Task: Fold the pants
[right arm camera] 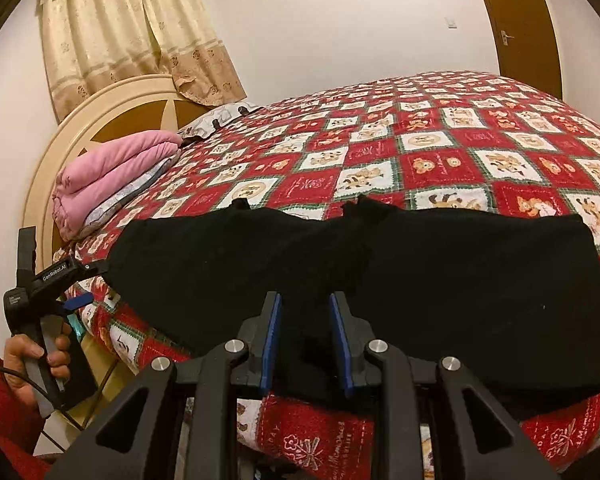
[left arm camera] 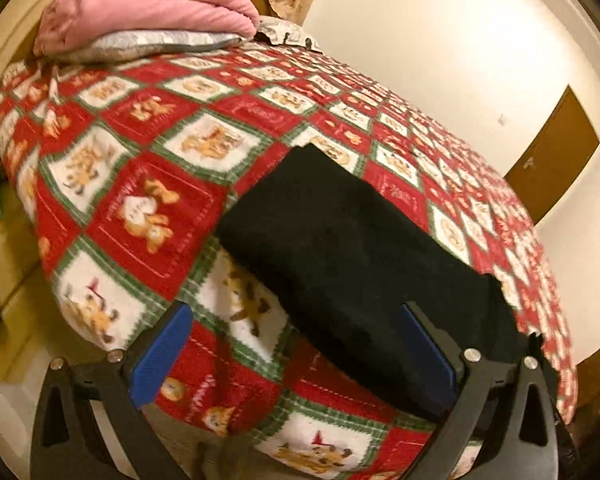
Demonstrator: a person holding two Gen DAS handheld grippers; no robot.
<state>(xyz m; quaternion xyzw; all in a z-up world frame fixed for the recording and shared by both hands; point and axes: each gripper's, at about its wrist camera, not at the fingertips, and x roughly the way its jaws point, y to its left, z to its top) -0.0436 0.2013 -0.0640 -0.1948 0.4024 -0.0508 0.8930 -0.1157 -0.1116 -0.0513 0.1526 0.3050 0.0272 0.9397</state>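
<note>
The black pants (right arm camera: 380, 280) lie folded lengthwise along the bed's (right arm camera: 440, 152) near edge; the right gripper (right arm camera: 305, 340) pinches their middle; the left gripper (left arm camera: 296, 356), spread wide, hovers at one end; probably next: fold end over end.

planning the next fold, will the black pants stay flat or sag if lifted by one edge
The black pants would probably sag: they drape over the edge of the bed, following its curve. They look like soft, light cloth, so a push along the patterned blanket would likely bunch them rather than slide them.
</note>
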